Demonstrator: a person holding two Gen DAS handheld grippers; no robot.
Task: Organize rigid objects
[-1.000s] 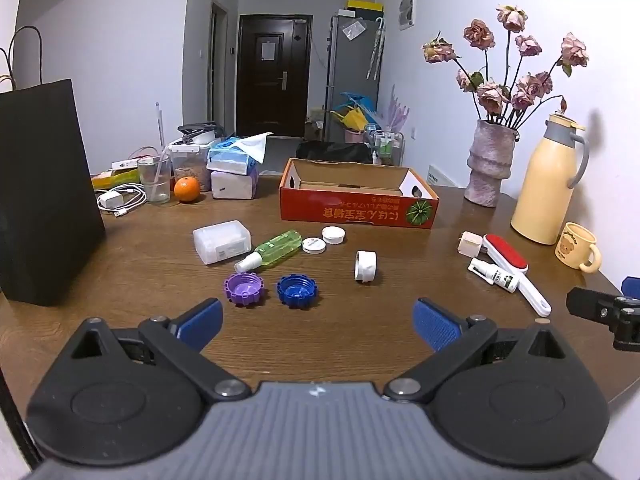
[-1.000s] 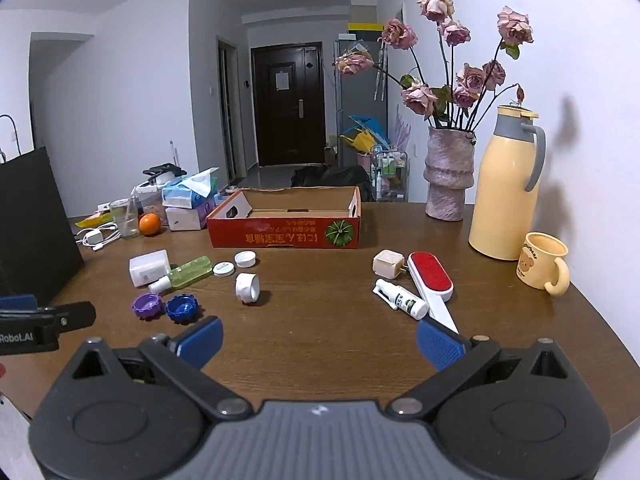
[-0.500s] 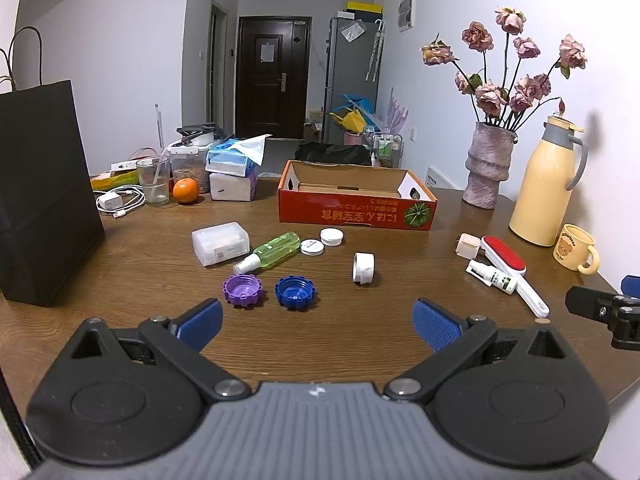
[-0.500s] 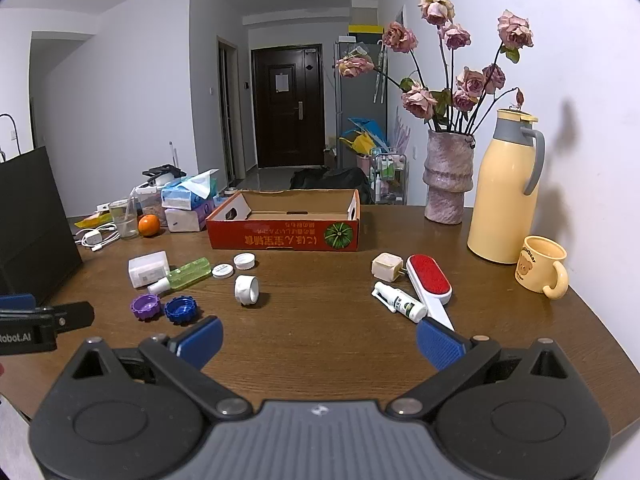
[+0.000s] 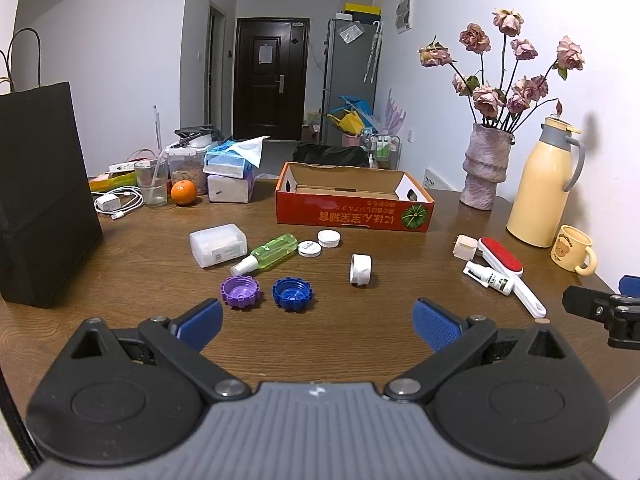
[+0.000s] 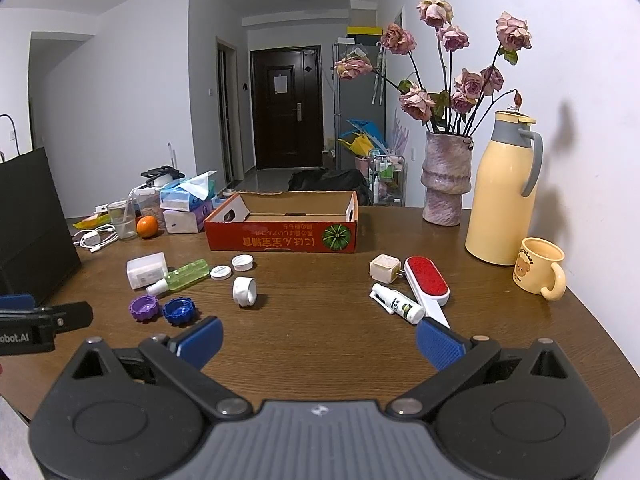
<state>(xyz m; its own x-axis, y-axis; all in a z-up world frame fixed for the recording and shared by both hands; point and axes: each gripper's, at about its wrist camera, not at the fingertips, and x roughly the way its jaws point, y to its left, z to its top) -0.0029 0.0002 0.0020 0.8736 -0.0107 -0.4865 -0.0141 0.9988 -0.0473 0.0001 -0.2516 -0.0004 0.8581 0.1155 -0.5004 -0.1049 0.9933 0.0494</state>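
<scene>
Both grippers spread wide, holding nothing: my left gripper [image 5: 318,320] above the desk [image 5: 340,344] near the purple cap [image 5: 240,292] and blue cap [image 5: 293,294]; my right gripper [image 6: 320,338] near the lint brush [image 6: 428,286]. Red box [image 6: 282,236] stands further back, centre.

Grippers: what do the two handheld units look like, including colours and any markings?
Both match: the left gripper and right gripper have black linkage arms with round pivot discs, a ribbed grey body with a small logo, and textured blue fingertip pads. The left one's side reads "obot.AI".
</scene>
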